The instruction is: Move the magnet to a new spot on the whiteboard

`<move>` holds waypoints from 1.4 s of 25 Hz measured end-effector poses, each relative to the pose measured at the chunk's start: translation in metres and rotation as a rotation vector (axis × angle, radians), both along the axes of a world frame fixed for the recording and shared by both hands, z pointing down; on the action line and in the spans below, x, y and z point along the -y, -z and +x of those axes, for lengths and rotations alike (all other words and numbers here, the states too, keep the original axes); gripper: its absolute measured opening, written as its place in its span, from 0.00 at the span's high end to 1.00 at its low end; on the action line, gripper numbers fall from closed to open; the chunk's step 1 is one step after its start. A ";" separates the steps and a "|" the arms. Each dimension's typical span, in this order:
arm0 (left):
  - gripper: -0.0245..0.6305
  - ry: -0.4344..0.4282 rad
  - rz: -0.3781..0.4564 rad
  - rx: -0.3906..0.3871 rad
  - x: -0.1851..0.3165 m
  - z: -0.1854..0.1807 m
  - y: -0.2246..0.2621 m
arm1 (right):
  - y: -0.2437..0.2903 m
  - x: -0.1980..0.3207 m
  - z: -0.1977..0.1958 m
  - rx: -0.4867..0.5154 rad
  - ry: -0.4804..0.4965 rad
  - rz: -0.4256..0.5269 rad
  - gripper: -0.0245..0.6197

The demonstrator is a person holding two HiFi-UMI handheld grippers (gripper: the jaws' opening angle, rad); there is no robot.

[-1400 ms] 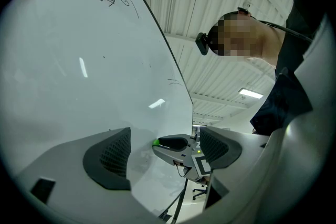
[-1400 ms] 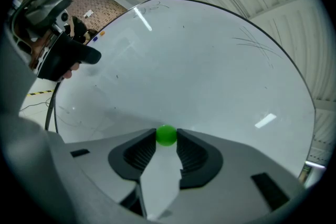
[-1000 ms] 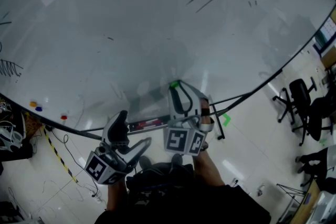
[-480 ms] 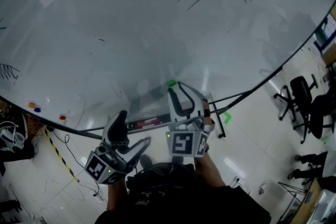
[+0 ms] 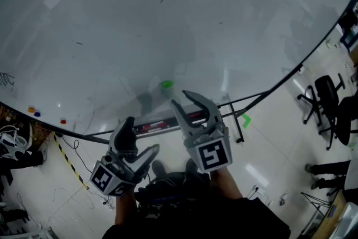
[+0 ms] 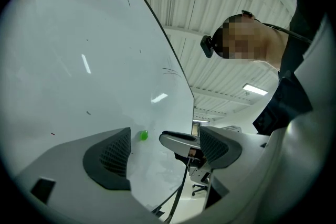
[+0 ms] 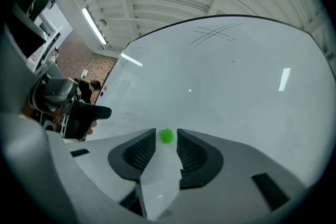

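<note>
- Right gripper (image 5: 187, 104): jaws apart, empty, lined up on magnet (image 5: 166, 84)
- Magnet stuck to whiteboard (image 5: 112, 19) just ahead of its tips, not touching; looks already placed
- Left gripper (image 5: 142, 137): jaws apart, empty, parked low beside it, out of the way

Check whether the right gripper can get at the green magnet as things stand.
Probably yes. The magnet sits alone on the whiteboard, just ahead of the right gripper, lined up with the gap between its open jaws; nothing lies between them.

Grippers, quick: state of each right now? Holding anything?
Left gripper: open, empty.
Right gripper: open, empty; the small round green magnet sits on the whiteboard just beyond its tips, not gripped.
</note>
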State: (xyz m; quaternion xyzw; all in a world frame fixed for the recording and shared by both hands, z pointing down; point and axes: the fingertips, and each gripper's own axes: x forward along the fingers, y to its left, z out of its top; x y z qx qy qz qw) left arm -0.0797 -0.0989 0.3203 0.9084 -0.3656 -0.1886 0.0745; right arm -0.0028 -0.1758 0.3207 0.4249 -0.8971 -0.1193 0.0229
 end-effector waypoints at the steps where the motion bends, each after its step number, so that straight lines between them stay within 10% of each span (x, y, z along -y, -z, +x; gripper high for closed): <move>1: 0.34 0.008 -0.007 0.004 -0.001 0.003 -0.001 | -0.001 -0.003 0.003 0.035 0.034 -0.033 0.72; 16: 0.34 0.137 -0.032 0.067 -0.055 0.019 -0.004 | -0.003 -0.050 0.027 0.280 0.302 -0.158 0.73; 26: 0.34 0.052 -0.007 -0.048 -0.125 -0.031 -0.007 | 0.001 -0.130 0.013 0.466 0.371 -0.292 0.73; 35: 0.34 -0.014 -0.004 -0.169 -0.187 -0.062 -0.017 | -0.007 -0.215 -0.017 0.379 0.314 -0.344 0.73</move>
